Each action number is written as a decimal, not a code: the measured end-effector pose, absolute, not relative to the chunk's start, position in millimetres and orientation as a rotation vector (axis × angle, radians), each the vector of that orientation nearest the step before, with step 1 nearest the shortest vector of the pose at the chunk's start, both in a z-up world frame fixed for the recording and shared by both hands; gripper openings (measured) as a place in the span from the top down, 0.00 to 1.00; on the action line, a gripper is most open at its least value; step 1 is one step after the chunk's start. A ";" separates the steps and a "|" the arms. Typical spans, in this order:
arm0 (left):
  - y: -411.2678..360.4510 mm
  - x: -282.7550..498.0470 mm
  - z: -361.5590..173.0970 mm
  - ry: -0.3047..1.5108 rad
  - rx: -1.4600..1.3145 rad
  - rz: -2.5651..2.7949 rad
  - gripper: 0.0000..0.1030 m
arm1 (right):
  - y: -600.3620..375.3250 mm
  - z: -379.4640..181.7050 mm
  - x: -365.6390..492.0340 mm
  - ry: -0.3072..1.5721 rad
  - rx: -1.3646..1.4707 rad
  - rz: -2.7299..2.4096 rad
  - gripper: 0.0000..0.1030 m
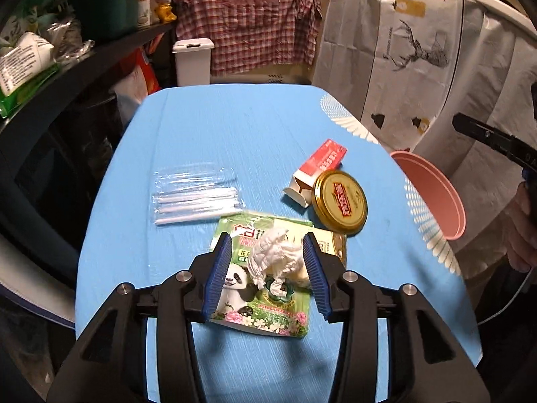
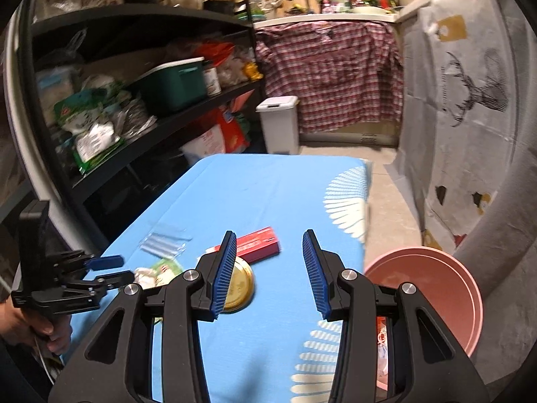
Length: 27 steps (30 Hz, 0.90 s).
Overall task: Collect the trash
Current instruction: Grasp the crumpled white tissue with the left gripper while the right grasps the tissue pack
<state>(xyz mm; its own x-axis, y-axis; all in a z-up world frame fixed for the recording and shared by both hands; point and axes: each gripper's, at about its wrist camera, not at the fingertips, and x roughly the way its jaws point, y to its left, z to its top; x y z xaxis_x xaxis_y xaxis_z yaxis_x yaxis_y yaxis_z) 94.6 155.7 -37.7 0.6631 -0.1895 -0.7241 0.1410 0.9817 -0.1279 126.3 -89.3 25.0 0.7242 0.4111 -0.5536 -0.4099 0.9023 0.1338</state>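
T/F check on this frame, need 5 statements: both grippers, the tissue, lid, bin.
1. The left gripper is open around the crumpled white tissue. True.
2. The tissue lies on the green panda-print wrapper. True.
3. The round gold metal lid sits inside the pink plastic bin. False: it lies on the blue tablecloth, against the red-and-white carton.
4. The right gripper holds the carton. False: it is open and empty.
5. The clear packet of white straws is in the bin. False: it lies on the cloth.
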 end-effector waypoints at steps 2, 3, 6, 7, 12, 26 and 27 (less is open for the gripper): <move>155.7 95.1 -40.8 0.835 -0.064 -0.195 0.58 | -82.4 22.7 123.7 0.615 -0.015 0.474 0.59; 155.1 96.2 -43.8 0.845 -0.065 -0.199 0.58 | -78.4 21.0 122.1 0.618 -0.025 0.486 0.59; 154.6 98.9 -49.0 0.870 -0.061 -0.200 0.63 | -68.7 16.3 119.2 0.627 -0.050 0.517 0.59; 155.0 99.4 -50.4 0.876 -0.065 -0.206 0.67 | -65.5 14.1 118.7 0.632 -0.057 0.525 0.59; 154.6 100.0 -52.5 0.896 -0.055 -0.218 0.90 | -44.4 2.9 113.1 0.655 -0.099 0.588 0.58; 197.7 102.4 -16.8 0.814 -0.156 -0.079 0.99 | 21.8 -41.6 103.3 0.737 -0.271 0.758 0.46; 198.7 102.6 -14.7 0.808 -0.158 -0.075 0.99 | 26.5 -45.3 103.5 0.745 -0.283 0.767 0.46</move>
<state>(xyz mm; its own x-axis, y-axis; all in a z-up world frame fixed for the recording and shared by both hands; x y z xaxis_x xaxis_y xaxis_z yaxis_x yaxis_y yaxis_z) 102.6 198.7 -14.7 0.6893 -0.1275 -0.7131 0.0068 0.9855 -0.1697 103.5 26.5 -45.3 0.4845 0.5243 -0.7003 -0.7148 0.6988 0.0288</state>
